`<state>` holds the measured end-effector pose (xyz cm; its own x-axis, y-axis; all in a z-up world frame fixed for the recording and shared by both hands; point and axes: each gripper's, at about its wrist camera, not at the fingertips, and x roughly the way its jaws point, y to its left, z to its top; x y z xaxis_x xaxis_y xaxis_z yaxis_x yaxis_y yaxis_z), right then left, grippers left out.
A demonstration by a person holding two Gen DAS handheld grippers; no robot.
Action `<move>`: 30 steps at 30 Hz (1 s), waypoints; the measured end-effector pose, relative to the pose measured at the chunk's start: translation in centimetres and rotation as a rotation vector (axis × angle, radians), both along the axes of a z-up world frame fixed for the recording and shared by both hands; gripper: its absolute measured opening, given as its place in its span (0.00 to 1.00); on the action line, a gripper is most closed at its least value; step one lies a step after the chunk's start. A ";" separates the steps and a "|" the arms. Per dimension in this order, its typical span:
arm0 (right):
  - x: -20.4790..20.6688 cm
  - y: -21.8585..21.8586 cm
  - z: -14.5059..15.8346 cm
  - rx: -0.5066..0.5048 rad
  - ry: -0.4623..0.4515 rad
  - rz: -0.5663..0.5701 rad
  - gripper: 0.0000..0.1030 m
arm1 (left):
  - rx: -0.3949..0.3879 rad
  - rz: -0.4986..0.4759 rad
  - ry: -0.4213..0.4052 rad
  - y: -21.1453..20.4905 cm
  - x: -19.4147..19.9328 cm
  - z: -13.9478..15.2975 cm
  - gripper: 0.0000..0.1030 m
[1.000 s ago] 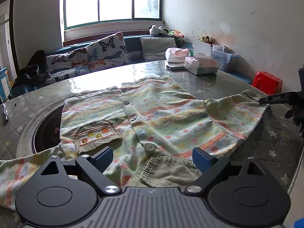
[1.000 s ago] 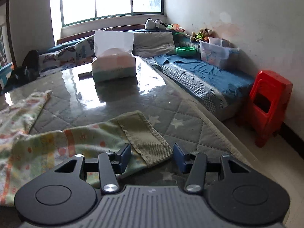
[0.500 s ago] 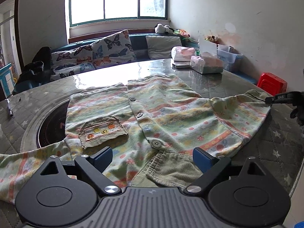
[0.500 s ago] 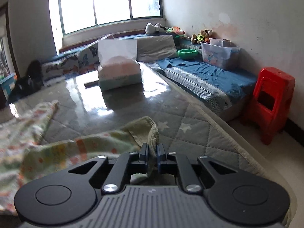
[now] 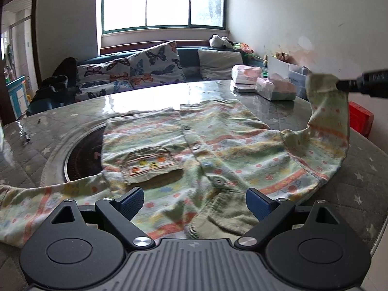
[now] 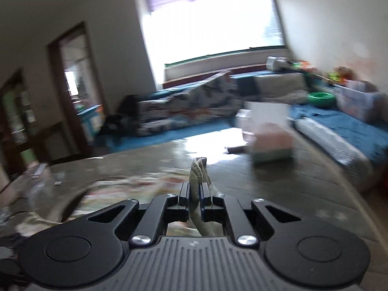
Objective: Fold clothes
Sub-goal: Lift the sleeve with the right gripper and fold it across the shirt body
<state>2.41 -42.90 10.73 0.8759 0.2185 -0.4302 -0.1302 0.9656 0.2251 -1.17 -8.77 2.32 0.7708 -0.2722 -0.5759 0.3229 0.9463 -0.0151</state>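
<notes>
A green striped child's cardigan (image 5: 194, 150) with buttons and a chest pocket lies spread on the round table (image 5: 359, 169). My left gripper (image 5: 195, 200) is open just above its collar at the near edge, holding nothing. My right gripper (image 6: 194, 191) is shut on the ribbed cuff (image 6: 197, 173) of the right sleeve. In the left wrist view that sleeve (image 5: 327, 111) hangs lifted above the table at the far right, pinched by the right gripper's tip (image 5: 346, 84). The other sleeve (image 5: 31, 201) lies flat at the left.
Two tissue packs (image 5: 274, 88) and a thin box stand at the table's far right. A dark round inset (image 5: 82, 155) sits under the cardigan's left side. A pen (image 5: 25, 137) lies far left. A sofa with cushions (image 5: 150, 66) and a red stool (image 5: 359, 118) surround the table.
My right gripper shut on the sleeve cuff, then lifted it off the table and swung left. The left gripper stayed open over the collar.
</notes>
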 end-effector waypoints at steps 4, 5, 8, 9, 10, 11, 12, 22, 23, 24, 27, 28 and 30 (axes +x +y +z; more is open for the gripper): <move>1.2 4.9 1.4 -0.019 -0.009 0.142 0.07 | -0.013 0.038 -0.011 1.5 -0.6 0.2 0.91; 1.4 6.0 1.5 -0.028 -0.011 0.170 0.07 | -0.017 0.047 -0.014 1.9 -0.7 0.3 0.91; 2.0 9.5 1.8 -0.055 -0.010 0.254 0.07 | -0.031 0.075 -0.016 3.1 -1.2 0.2 0.91; 2.2 10.7 1.8 -0.063 -0.006 0.282 0.07 | -0.034 0.082 -0.016 3.3 -1.3 0.2 0.91; 2.4 11.9 1.7 -0.072 -0.002 0.309 0.07 | -0.037 0.089 -0.016 3.6 -1.4 0.1 0.91; 2.6 13.0 1.6 -0.082 0.005 0.332 0.07 | -0.041 0.095 -0.016 3.9 -1.5 0.1 0.91; 2.7 14.1 1.3 -0.095 0.012 0.354 0.07 | -0.044 0.102 -0.016 4.2 -1.6 0.1 0.91; 2.5 18.7 -0.3 -0.125 0.062 0.474 0.13 | -0.059 0.140 -0.018 5.8 -1.4 0.2 0.91; 2.5 18.5 -0.2 -0.130 0.062 0.475 0.15 | -0.058 0.139 -0.020 5.8 -1.3 0.3 0.91; 2.6 18.0 -0.5 -0.154 0.073 0.470 0.15 | -0.058 0.137 -0.022 5.7 -1.2 0.4 0.91; 2.8 16.6 -1.3 -0.223 0.109 0.454 0.15 | -0.066 0.119 -0.030 5.2 -0.9 0.8 0.90; 2.9 16.0 -1.9 -0.245 0.132 0.442 0.15 | -0.070 0.106 -0.032 4.8 -0.7 0.9 0.90; 3.1 15.0 -3.3 -0.286 0.179 0.419 0.15 | -0.078 0.078 -0.032 4.0 -0.3 1.1 0.85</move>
